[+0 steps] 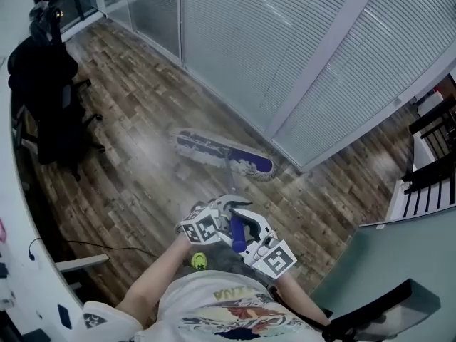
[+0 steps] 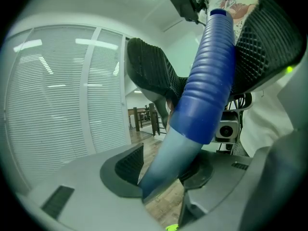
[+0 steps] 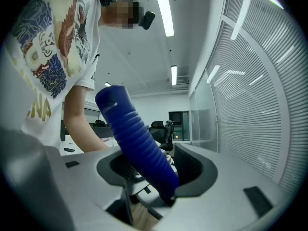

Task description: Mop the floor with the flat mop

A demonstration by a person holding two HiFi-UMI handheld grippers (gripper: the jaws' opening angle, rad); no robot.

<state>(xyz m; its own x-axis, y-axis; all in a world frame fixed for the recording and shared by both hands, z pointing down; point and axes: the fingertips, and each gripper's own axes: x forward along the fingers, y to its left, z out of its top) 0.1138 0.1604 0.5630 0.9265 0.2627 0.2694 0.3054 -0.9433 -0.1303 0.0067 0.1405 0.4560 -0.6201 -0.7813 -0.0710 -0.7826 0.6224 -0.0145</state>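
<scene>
Lying flat on the wooden floor (image 1: 135, 130), the mop head (image 1: 222, 153) sits close to the floor's far edge, where the blind-covered glass partition (image 1: 285, 55) meets it. Its right end is nearest the partition's foot. The handle (image 1: 229, 180) rises from the head's middle towards the person. The left gripper (image 1: 222, 212) is clamped on the pale shaft just below the blue ribbed grip (image 1: 237, 235). In its own view both pads press on the shaft, and the jaws stand fairly wide because the shaft fills them. The right gripper (image 1: 251, 239) sits higher, around the grip, but loosely. Its jaws stand open, the grip leans on one pad, and a gap shows beside the other.

The likeliest trouble, I judge, comes from that slack upper hold. With only one firm grip low down, a push could let the handle pivot or twist in the left jaws. The head would then lift at one edge or skate sideways rather than wipe. A stroke towards the far edge could knock the head's right end on the partition's foot. At the near-left edge a thin cable (image 1: 107, 246) lies on the floor beside the white desk (image 1: 11, 219). A dark office chair (image 1: 50, 112) stands further along. A wide sweep there might snag the cable or hit the chair's base.
</scene>
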